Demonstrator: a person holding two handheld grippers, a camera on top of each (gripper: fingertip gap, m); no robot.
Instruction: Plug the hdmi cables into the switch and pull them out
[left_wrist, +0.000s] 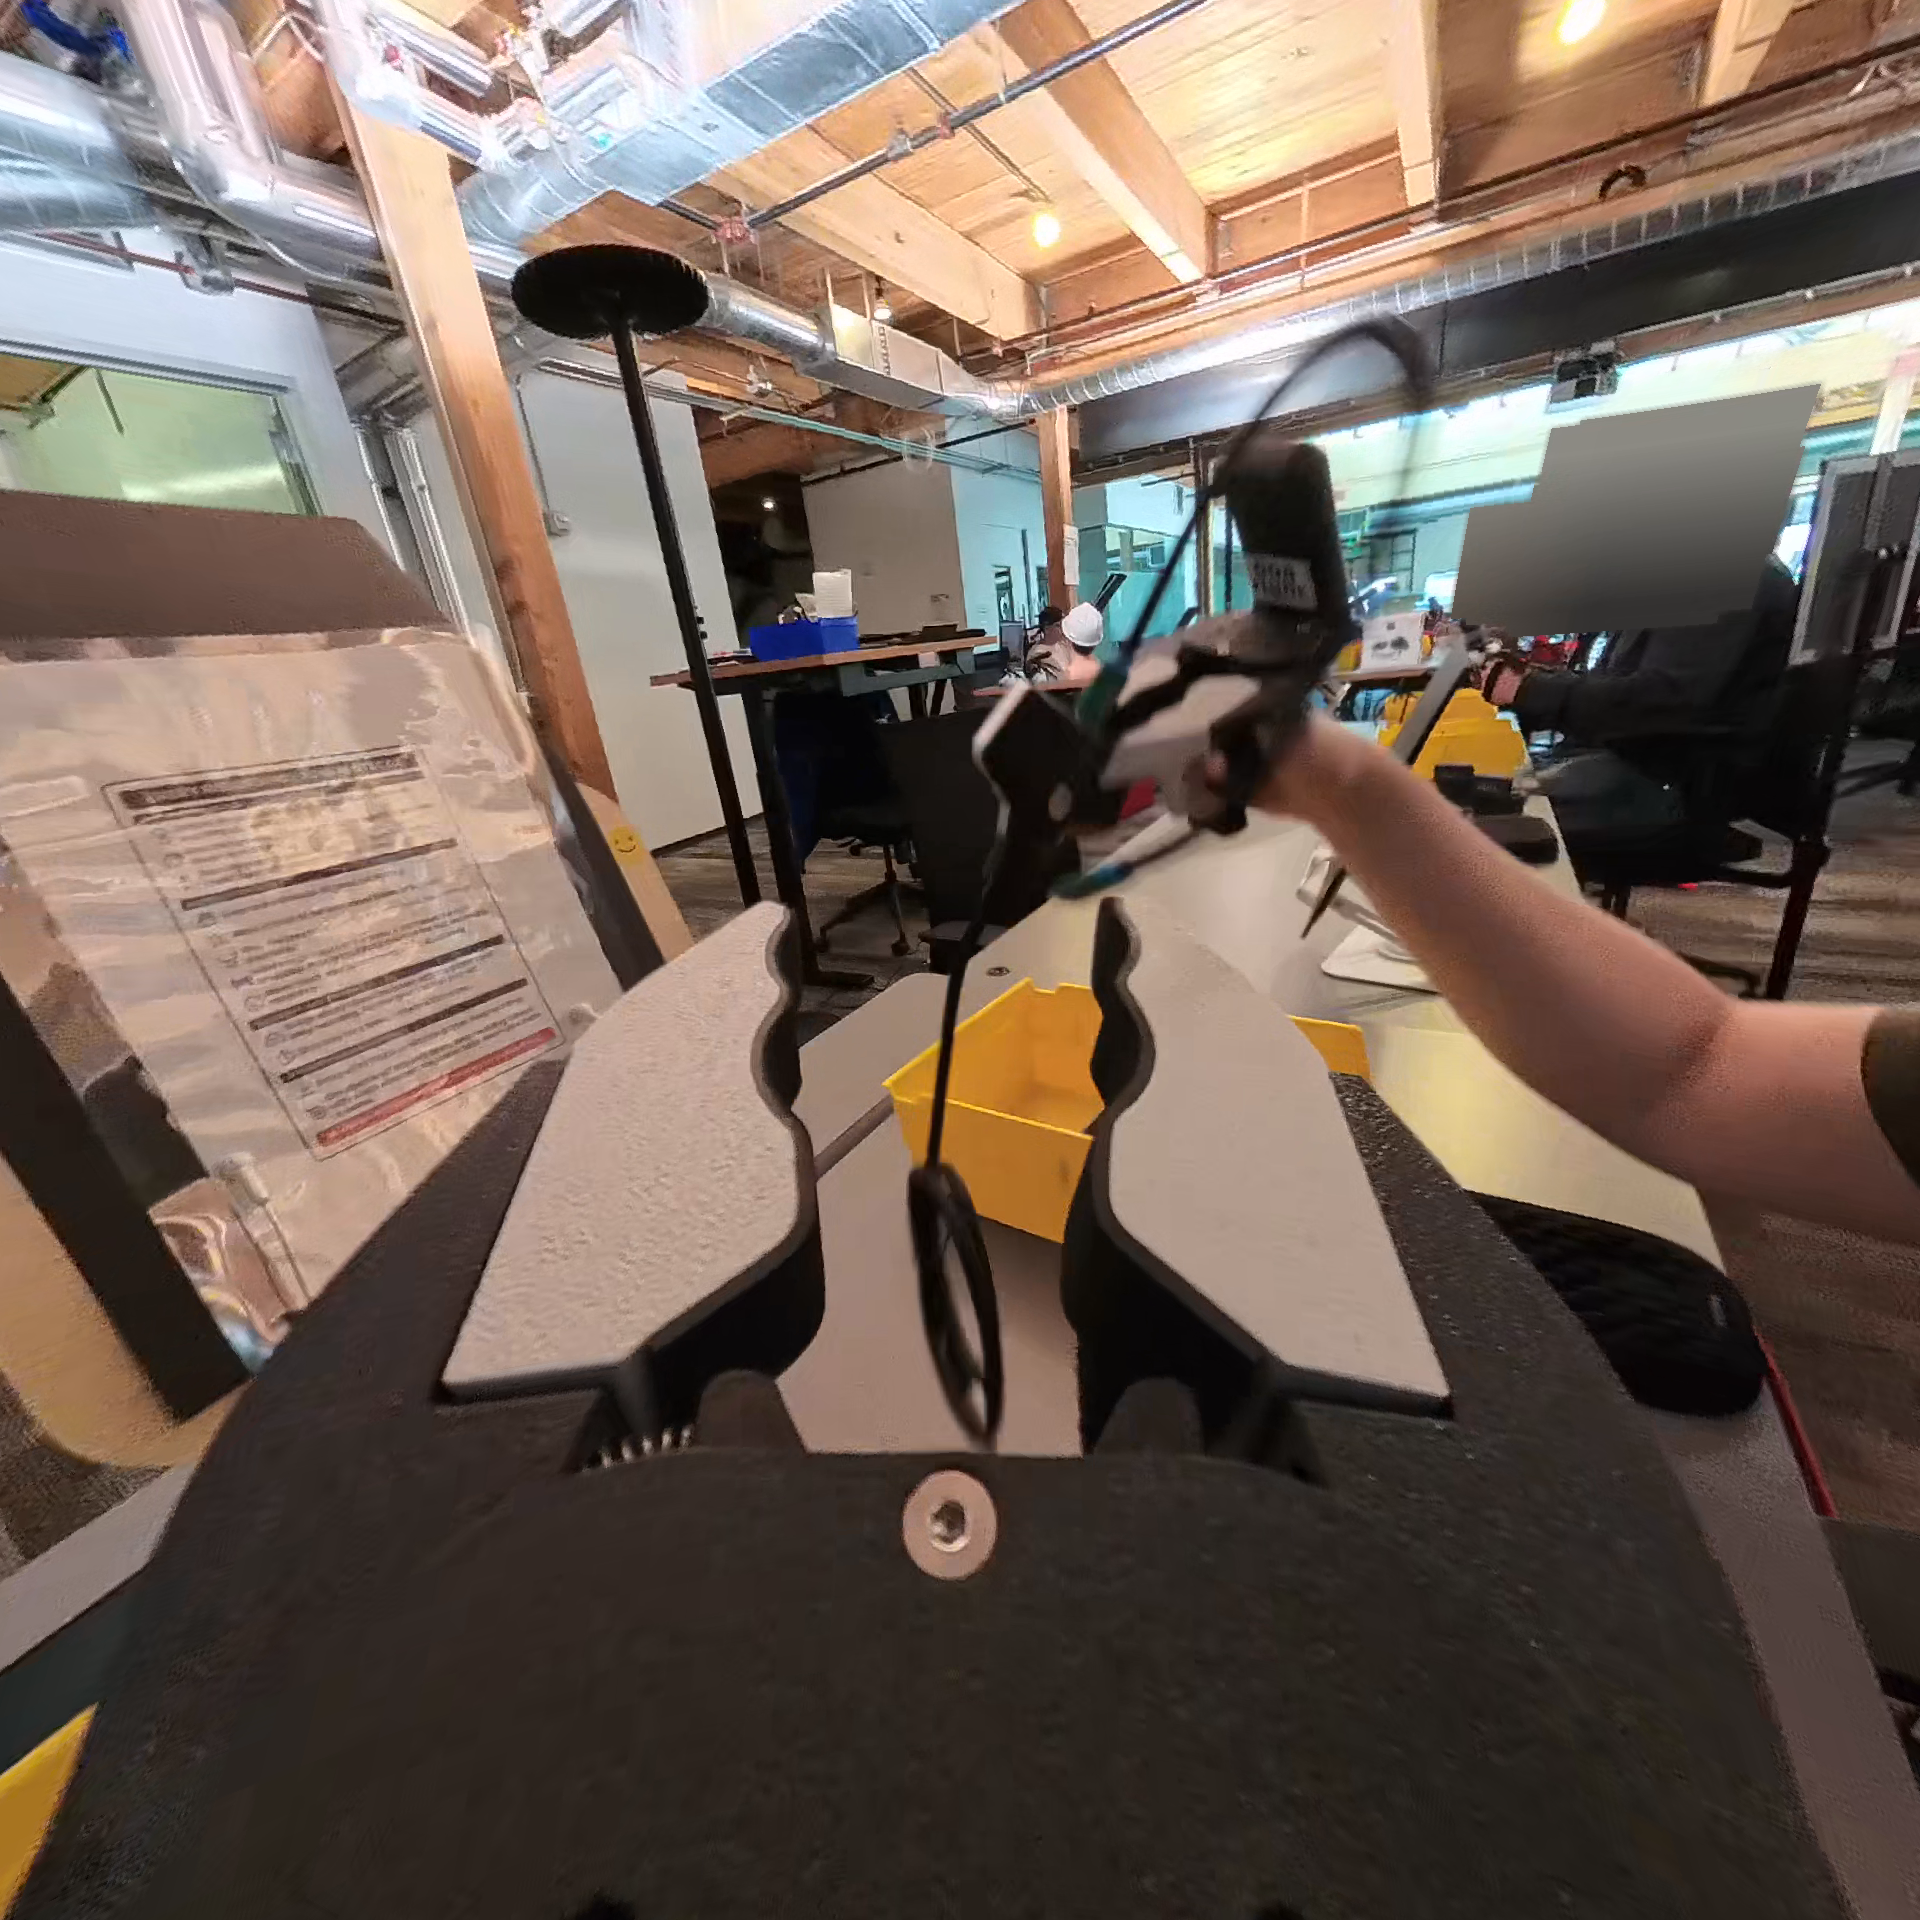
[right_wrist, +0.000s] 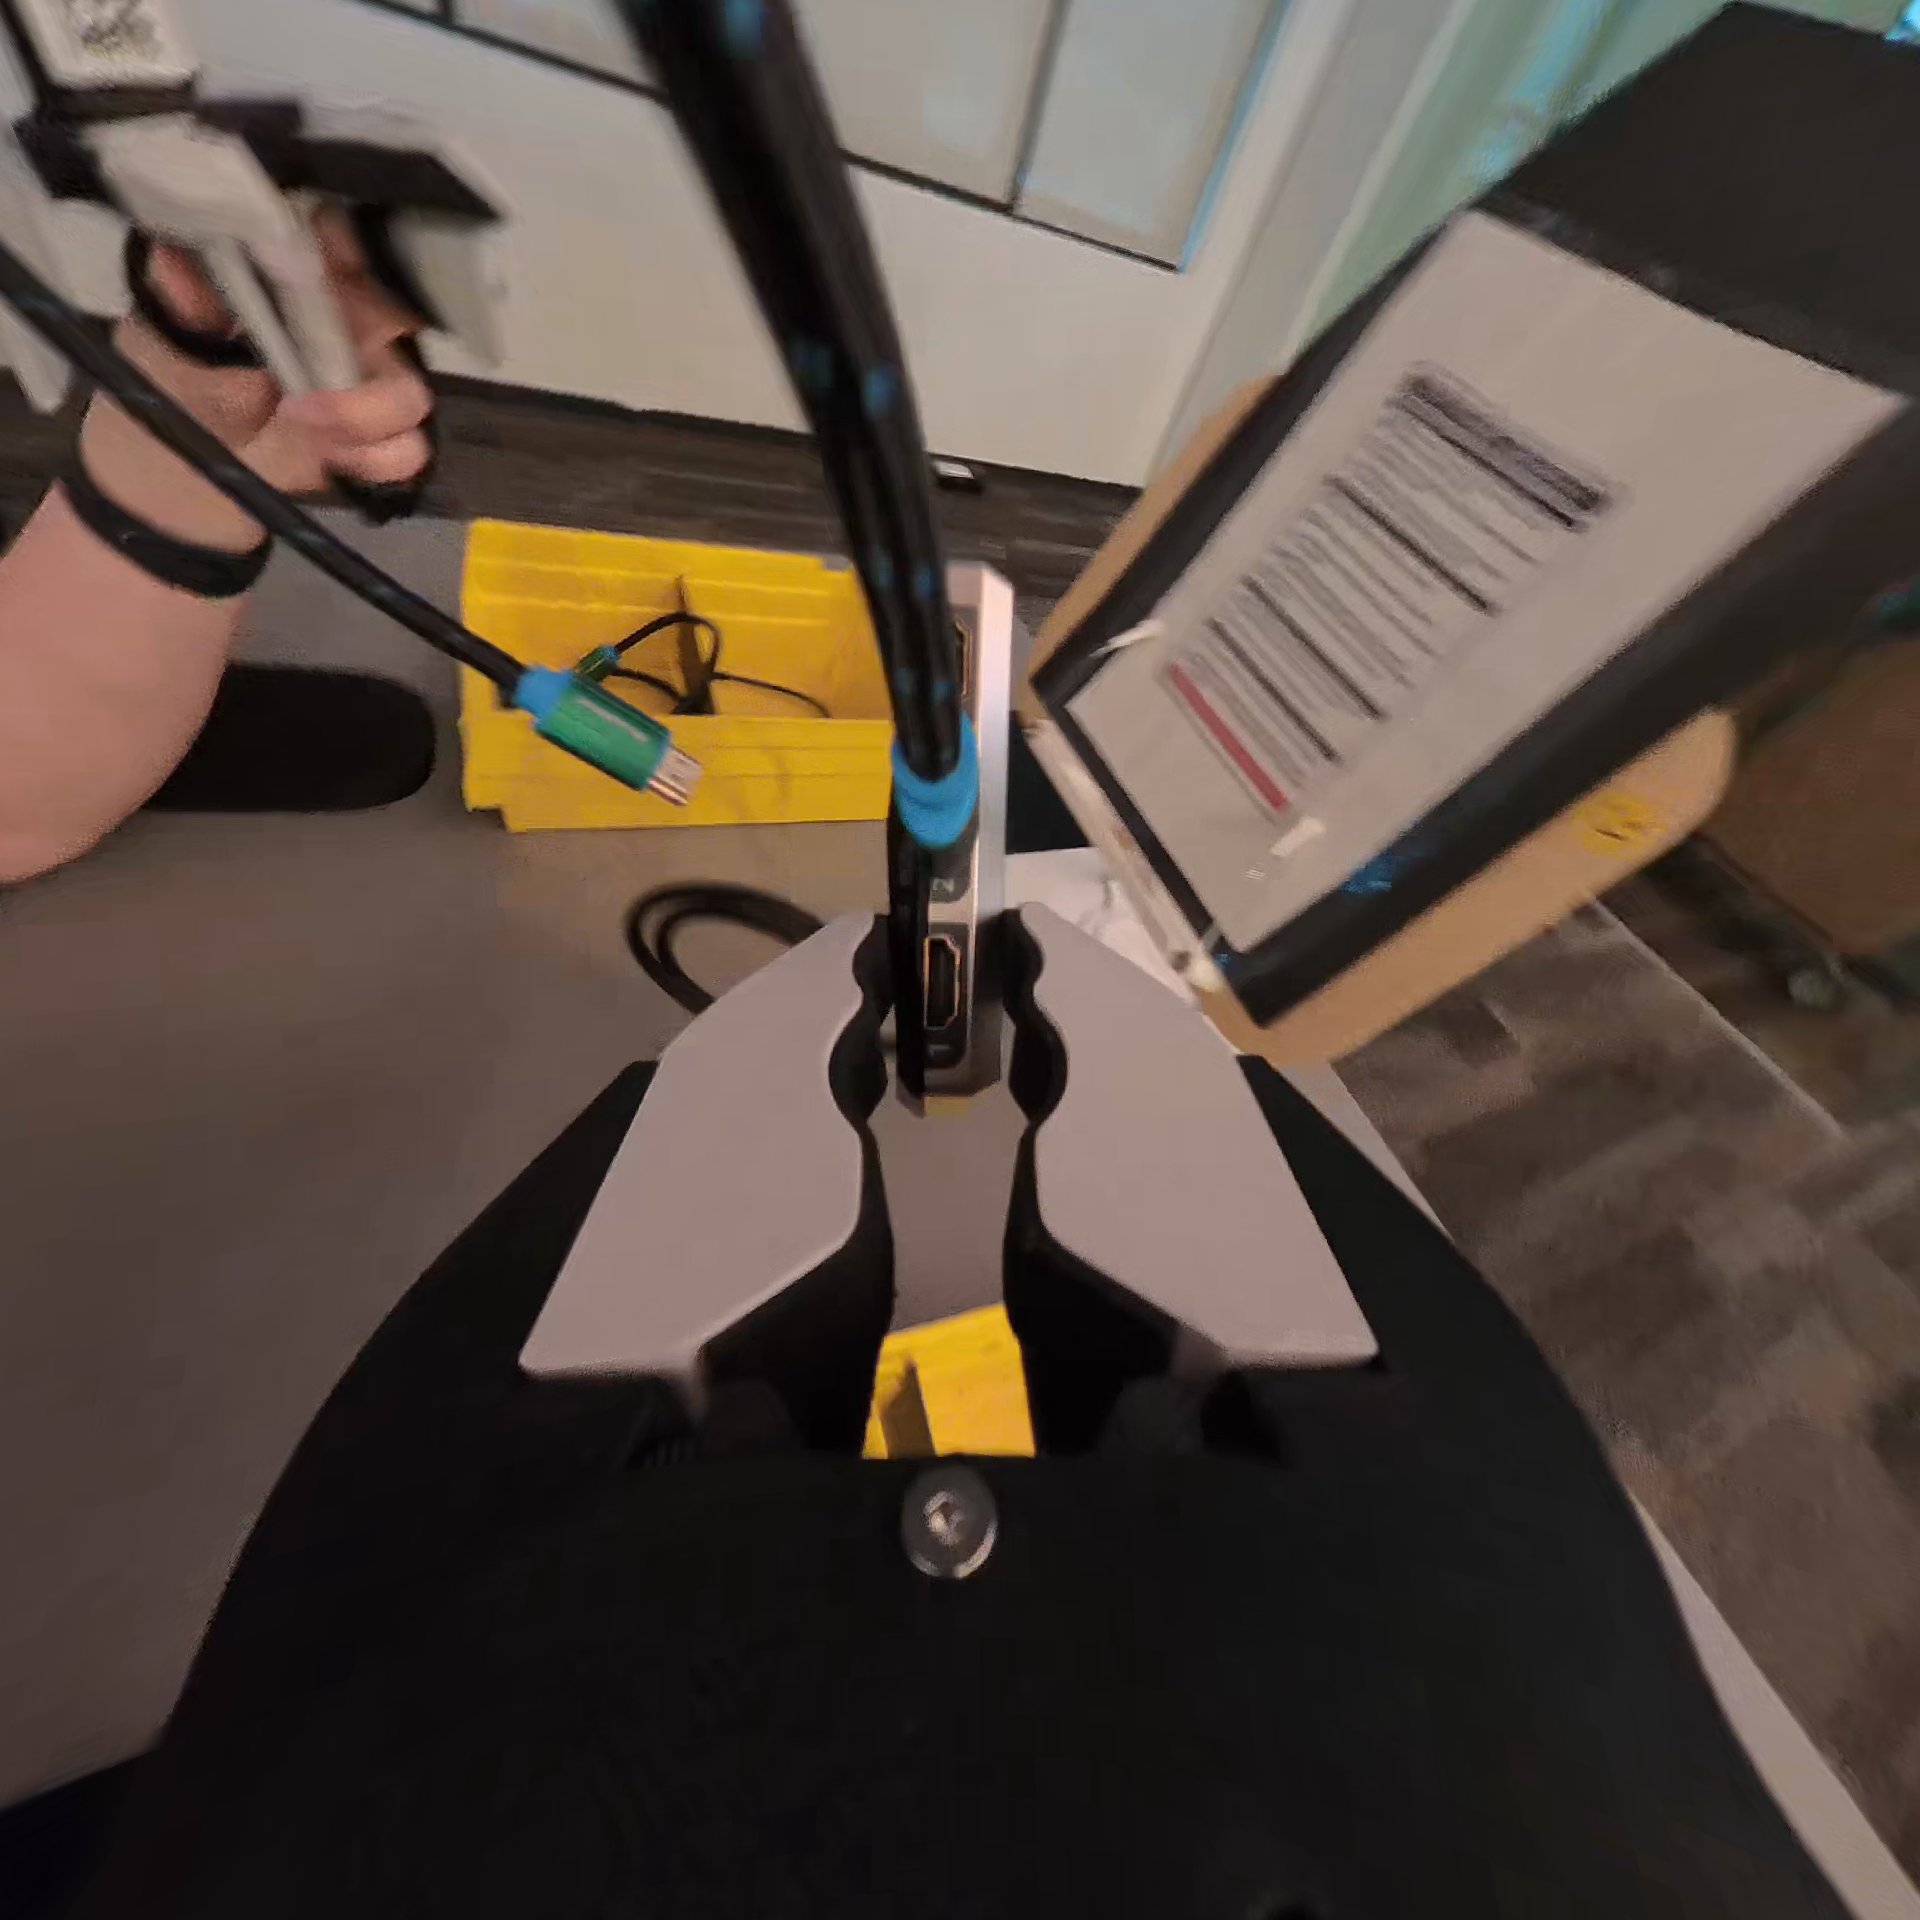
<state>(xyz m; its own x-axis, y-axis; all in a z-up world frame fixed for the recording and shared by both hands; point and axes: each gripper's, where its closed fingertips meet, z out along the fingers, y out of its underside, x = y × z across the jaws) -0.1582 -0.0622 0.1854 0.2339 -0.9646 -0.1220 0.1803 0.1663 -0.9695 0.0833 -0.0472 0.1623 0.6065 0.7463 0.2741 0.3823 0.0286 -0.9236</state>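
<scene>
My right gripper (right_wrist: 945, 935) is shut on the HDMI switch (right_wrist: 987, 727), a slim silver-edged box held edge-on, with an empty port showing between my fingers. A black braided HDMI cable (right_wrist: 925, 790) with a blue collar is plugged into it. A second cable's green and blue plug (right_wrist: 608, 727) hangs free to the left. My left gripper (left_wrist: 940, 935) is open and empty; a thin black cord with a loop (left_wrist: 956, 1309) dangles between its fingers. In the left wrist view the switch (left_wrist: 1029, 748) is up ahead in the right gripper (left_wrist: 1195, 717).
A yellow bin (right_wrist: 665, 623) holding a cable stands on the grey table (right_wrist: 208, 1039); it also shows in the left wrist view (left_wrist: 997, 1132). A framed sign (right_wrist: 1403, 623) leans at the right. A black cable coil (right_wrist: 707, 925) lies on the table. A black pad (left_wrist: 1621, 1309) lies nearby. Some 25 centimeters of space lies between my two pairs of fingers.
</scene>
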